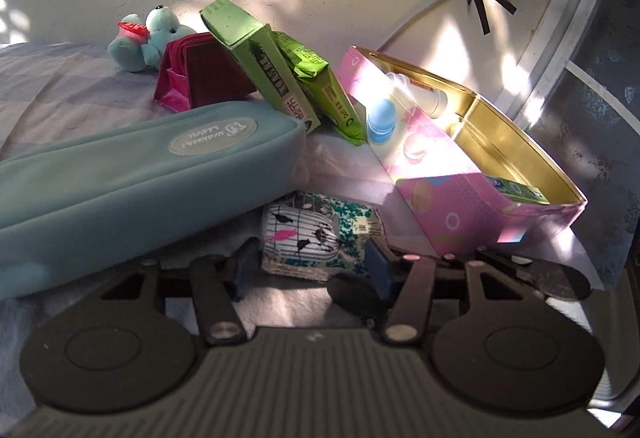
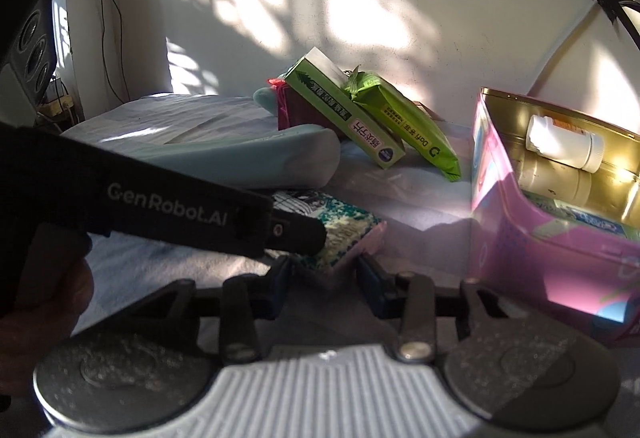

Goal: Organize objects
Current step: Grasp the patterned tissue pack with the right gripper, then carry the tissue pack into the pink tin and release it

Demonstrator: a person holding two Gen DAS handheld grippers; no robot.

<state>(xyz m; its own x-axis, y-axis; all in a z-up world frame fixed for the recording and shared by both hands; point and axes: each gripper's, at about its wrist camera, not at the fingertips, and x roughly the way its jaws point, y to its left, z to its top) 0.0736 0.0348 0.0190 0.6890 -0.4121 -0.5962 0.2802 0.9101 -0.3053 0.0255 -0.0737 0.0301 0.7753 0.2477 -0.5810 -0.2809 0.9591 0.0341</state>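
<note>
Scene: I see a bed (image 1: 60, 77) under a grey-blue sheet, against a sunlit wall, with loose items and an open pink tin (image 1: 432, 173) on the right.
Item in hand: a small patterned pouch (image 1: 320, 234) with a birdcage print lies on the bed, just in front of the teal pencil case (image 1: 132, 173) and to the left of the tin.
Left claw (image 1: 308, 270): its jaws sit either side of the pouch at a narrow setting; the pads look to be on or very near its sides, but I cannot confirm firm pressure.
Right claw (image 2: 324, 274): it straddles the near corner of the same pouch (image 2: 344, 234); I cannot tell whether the pads have bitten.
Tin contents: a white bottle (image 2: 564, 143) and some flat packets already lie inside; room remains.
Items left out: green box (image 1: 260, 65), green packet (image 1: 320, 85), red purse (image 1: 196, 73), soft toy (image 1: 144, 41), pencil case.
Step in hand: I judge this to be the pick-up of the pouch for the tin.
Next move: one claw should take a sure hold and the other let go, then lift over the tin's near wall and set the pouch down beside the bottle.
Risk: two claws crowd one soft item; it may twist or slip.
</note>
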